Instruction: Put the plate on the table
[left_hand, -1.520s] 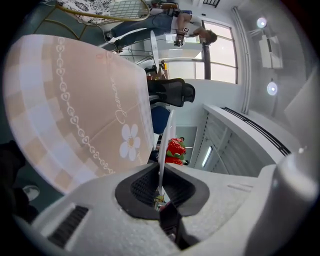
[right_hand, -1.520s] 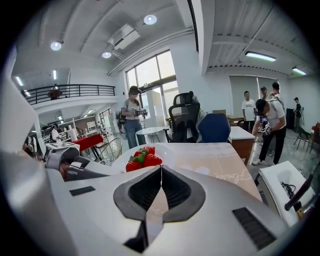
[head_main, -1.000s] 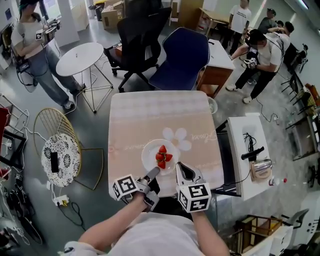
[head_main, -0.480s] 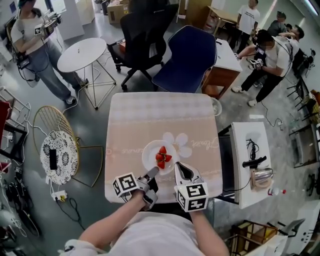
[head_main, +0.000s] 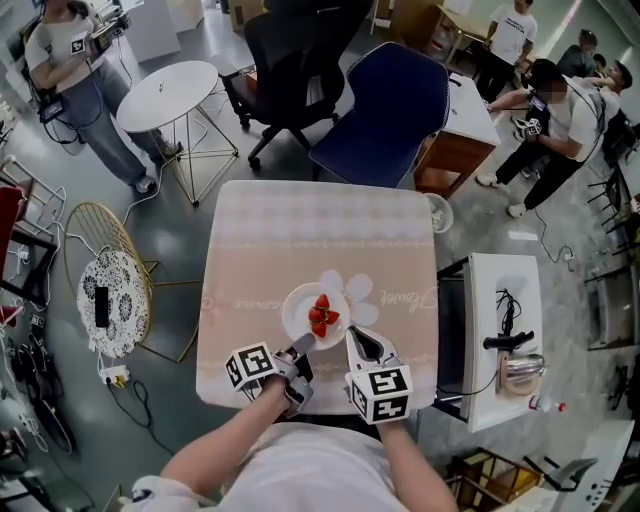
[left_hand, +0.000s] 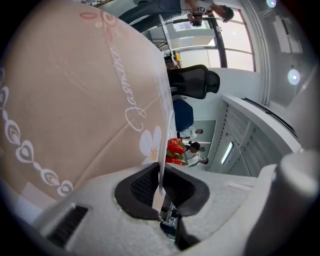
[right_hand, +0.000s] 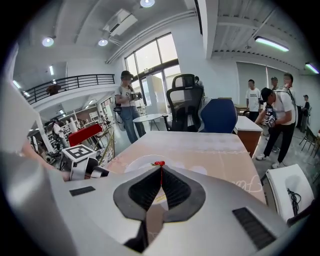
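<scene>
A white plate (head_main: 300, 305) with a few strawberries (head_main: 320, 315) is at the near middle of the pink-clothed table (head_main: 300, 230), partly over a white flower print (head_main: 362, 292). My left gripper (head_main: 303, 342) is shut on the plate's near-left rim. In the left gripper view the rim (left_hand: 161, 145) runs edge-on between the pads (left_hand: 142, 187), with the strawberries (left_hand: 174, 150) beyond. I cannot tell whether the plate rests on the cloth. My right gripper (head_main: 353, 336) is just off the plate's near-right edge, shut on nothing; its pads (right_hand: 172, 187) meet.
A blue chair (head_main: 380, 110) and a black office chair (head_main: 290, 60) stand at the table's far side. A round white table (head_main: 165, 95) and a gold wire chair (head_main: 108, 300) are to the left, and a white bench (head_main: 505, 310) with small items is close on the right. People stand around.
The plate now overlaps the flower print more than a second ago, a little farther from me. Both grippers keep their places at its near rim. The head view has shifted slightly.
</scene>
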